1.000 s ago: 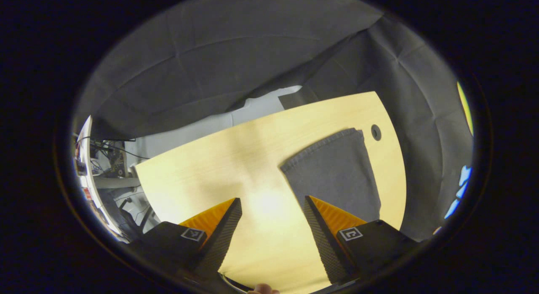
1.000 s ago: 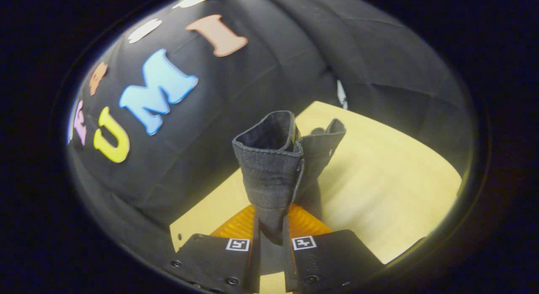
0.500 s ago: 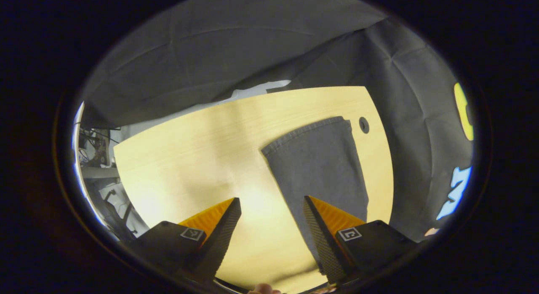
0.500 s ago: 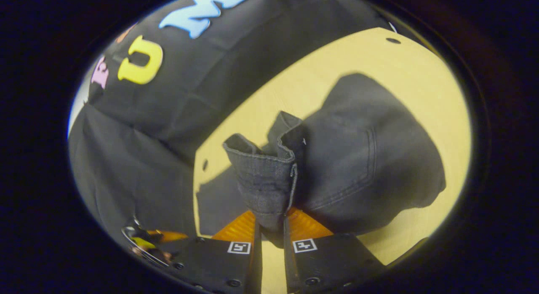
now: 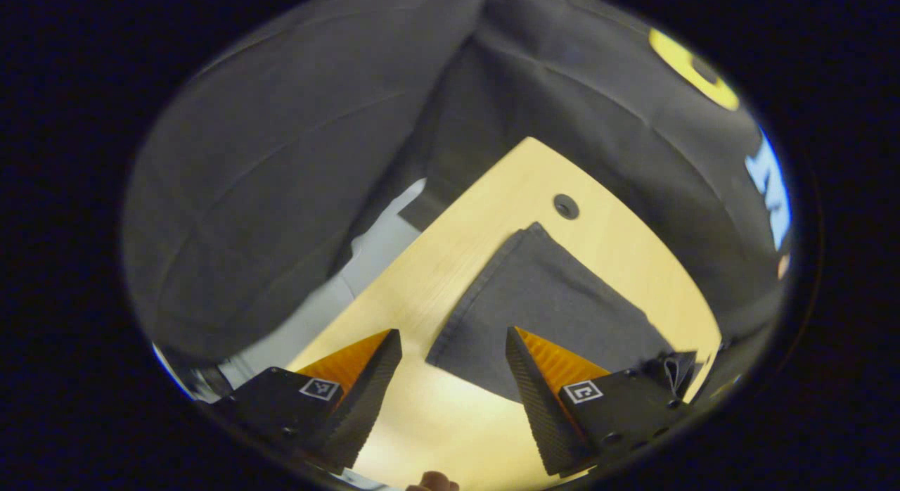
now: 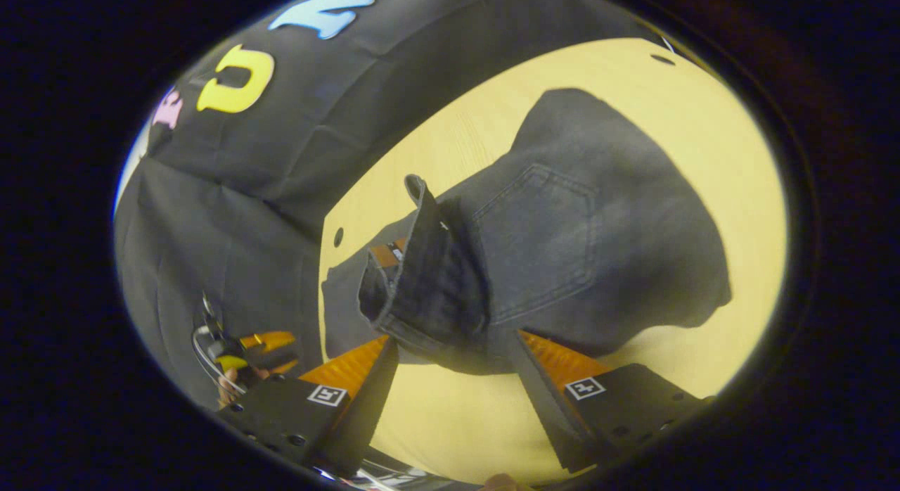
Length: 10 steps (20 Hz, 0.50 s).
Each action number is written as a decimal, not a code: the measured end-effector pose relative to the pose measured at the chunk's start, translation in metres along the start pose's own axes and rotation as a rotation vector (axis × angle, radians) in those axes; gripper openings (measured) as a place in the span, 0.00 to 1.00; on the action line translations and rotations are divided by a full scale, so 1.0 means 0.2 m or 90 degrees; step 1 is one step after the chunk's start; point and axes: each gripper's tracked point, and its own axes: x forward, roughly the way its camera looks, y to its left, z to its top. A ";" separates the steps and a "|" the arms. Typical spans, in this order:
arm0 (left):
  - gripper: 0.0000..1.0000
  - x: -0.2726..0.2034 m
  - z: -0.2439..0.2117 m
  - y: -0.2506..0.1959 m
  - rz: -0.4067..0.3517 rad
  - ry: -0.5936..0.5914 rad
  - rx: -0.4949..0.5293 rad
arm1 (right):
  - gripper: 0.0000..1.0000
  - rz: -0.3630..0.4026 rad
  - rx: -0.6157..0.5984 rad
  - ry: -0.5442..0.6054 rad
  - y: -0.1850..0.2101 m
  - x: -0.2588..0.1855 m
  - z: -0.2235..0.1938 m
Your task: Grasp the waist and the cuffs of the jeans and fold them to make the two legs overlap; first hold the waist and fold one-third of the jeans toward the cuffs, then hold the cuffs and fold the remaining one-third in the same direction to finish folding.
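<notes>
My left gripper (image 5: pixel 453 378) hangs over the worktop (image 5: pixel 619 245) with its jaws spread wide and nothing between them; bare wood shows in the gap. Just past my left fingertips lies a flat part of the jeans (image 5: pixel 541 308), one straight stitched edge running diagonally toward a round hole (image 5: pixel 566 207) in the worktop near its far corner. The flat denim passes behind my right-hand finger in the left gripper view, and a small bunched bit of dark cloth shows at the lower right edge there. My right gripper (image 6: pixel 453 368) also has its jaws wide apart, gripping nothing. The jeans (image 6: pixel 562 245) sit right in front of it on the worktop (image 6: pixel 731 195), folded over on themselves, a back pocket facing up. The cuffs (image 6: pixel 408 266) lie bunched at the near left side of the pile, on top of the denim, one hem standing up loosely with its opening showing. I cannot tell whether my right fingertips touch the cloth; the pile's near edge sits between them. In the right gripper view, off to the lower left beyond the worktop edge, the other gripper (image 6: pixel 264 347) shows small against the booth wall (image 6: pixel 232 217).
</notes>
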 end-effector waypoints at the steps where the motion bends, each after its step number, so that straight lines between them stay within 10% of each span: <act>1: 0.99 0.01 0.03 -0.03 -0.005 0.014 0.059 | 0.96 -0.013 -0.005 -0.008 -0.05 -0.06 -0.01; 10: 0.99 -0.01 -0.09 0.00 -0.003 0.149 0.247 | 0.97 -0.129 0.091 -0.056 -0.46 -0.40 -0.08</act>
